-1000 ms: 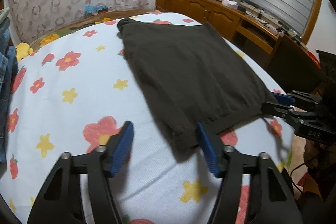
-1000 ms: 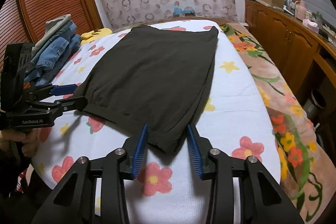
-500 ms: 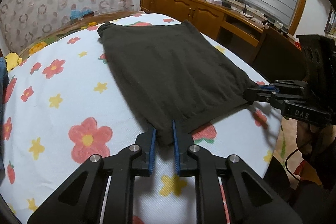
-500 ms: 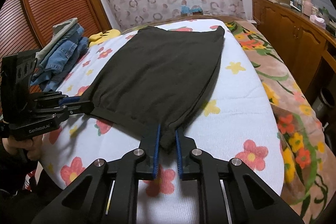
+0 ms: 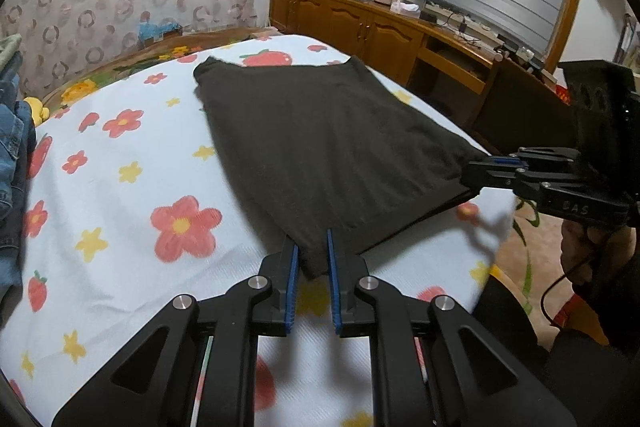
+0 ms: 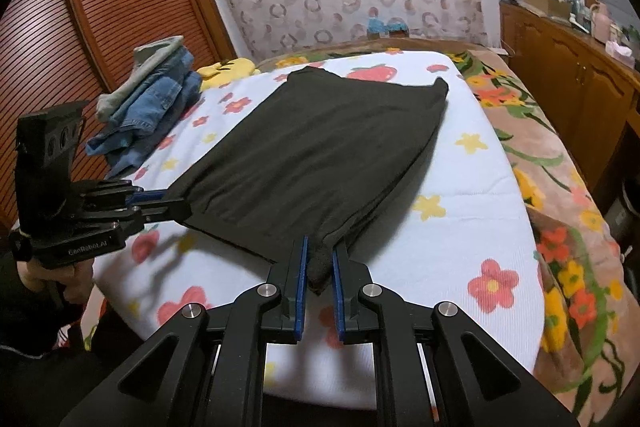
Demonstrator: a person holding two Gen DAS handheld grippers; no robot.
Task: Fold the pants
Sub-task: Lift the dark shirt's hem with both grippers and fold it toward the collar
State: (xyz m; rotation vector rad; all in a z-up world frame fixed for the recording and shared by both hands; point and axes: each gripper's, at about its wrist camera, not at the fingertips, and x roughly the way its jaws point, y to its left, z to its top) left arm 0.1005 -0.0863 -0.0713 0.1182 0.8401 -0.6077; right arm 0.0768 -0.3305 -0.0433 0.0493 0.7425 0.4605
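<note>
Left wrist view: left gripper [image 5: 311, 254] is clamped on one near corner of the dark pants [image 5: 320, 147]. Right gripper [image 6: 319, 258] is clamped on the other. Beyond both fingertips, fabric lies flat on the floral bedsheet [image 5: 120, 195].

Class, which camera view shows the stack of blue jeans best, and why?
The right wrist view: the stack of blue jeans sits whole on the bed beside the dark pants. The left wrist view catches only a cropped sliver at its edge.

Home bedroom: floral-sheeted bed [image 5: 120, 227], wooden cabinets [image 5: 360, 27], louvered wardrobe [image 6: 100, 7].
</note>
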